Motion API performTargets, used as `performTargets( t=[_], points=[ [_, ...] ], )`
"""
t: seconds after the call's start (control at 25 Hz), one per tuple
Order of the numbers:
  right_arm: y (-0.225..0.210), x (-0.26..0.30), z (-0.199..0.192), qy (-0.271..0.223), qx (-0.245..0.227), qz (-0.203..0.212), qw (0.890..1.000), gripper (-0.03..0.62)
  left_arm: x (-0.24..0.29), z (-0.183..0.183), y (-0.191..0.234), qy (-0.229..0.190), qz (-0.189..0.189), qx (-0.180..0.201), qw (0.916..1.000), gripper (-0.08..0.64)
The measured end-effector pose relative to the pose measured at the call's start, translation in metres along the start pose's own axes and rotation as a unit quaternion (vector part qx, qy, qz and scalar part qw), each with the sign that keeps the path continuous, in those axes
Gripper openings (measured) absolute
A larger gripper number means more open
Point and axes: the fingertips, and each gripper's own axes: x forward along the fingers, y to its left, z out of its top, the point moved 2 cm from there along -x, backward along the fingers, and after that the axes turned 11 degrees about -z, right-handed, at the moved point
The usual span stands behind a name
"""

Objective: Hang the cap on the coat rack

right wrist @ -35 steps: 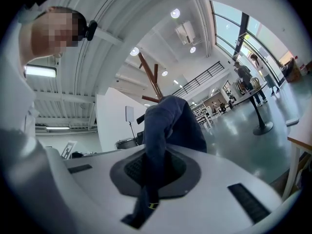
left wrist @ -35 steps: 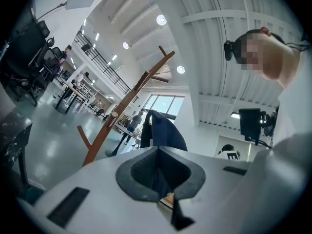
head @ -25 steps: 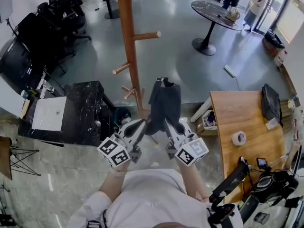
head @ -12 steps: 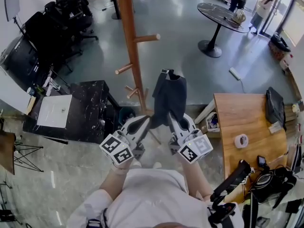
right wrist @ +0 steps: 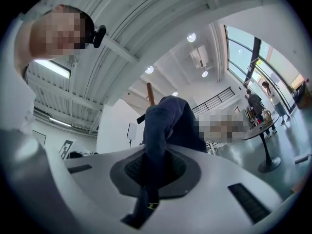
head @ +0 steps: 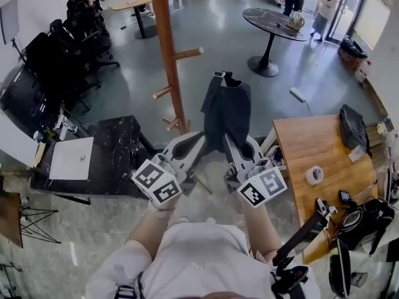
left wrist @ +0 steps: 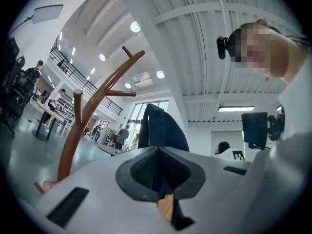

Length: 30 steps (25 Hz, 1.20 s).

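Head view: both grippers are raised in front of the person with the cap (head: 225, 114) between them, held up in the air. It sits right of the rack (head: 167, 55) pole, close but apart from it, and on no peg. The left gripper (head: 201, 139) holds the cap's lower left edge and the right gripper (head: 230, 142) its lower right edge. The dark fabric stands up above both sets of jaws, with a strap end at the top. This view does not show the jaw contact itself, but it does give the layout: a peg pointing right above cap level, shorter pegs lower on the pole, a black cabinet (head: 115, 151) with a white sheet at left, and a wood table (head: 312, 145) with a tape roll (head: 314, 175) at right. A round table (head: 271, 20) and chairs (head: 65, 42) are further back. Left gripper view settles the left grip: the jaws are closed on dark cap fabric, with a small tan piece caught at the base of the pads. It looks upward, so the rack shows as a curved trunk with branching pegs left of the cap, clear of it. Right gripper view: the jaws are clamped on a fold of the cap, with a small buckle on the strap low between the pads. Here the cap hides most of the rack and only one peg tip pokes out above the fabric.
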Motion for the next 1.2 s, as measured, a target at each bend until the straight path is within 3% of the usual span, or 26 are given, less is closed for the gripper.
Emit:
performTargets(
  t=[0.24,0.56,0.8,1.2],
  points=[
    [0.007,-0.002,0.044,-0.041,-0.032,-0.021,0.998,0.031,0.022,0.038,-0.018,-0.016,-0.053,0.034,0.9979,0.009],
    [0.013,0.008,0.12,-0.076,-0.082,-0.031,0.993,0.031,0.056,0.094,-0.038,-0.029,-0.089,0.073,0.993,0.009],
    [0.019,0.026,0.174,-0.088,-0.121,-0.014,0.989,0.031,0.08,0.14,-0.045,-0.047,-0.091,0.103,0.9894,0.009],
    [0.068,0.084,0.248,-0.09,-0.206,0.03,0.974,0.031,0.093,0.226,-0.049,-0.07,-0.132,0.149,0.9775,0.009]
  ],
)
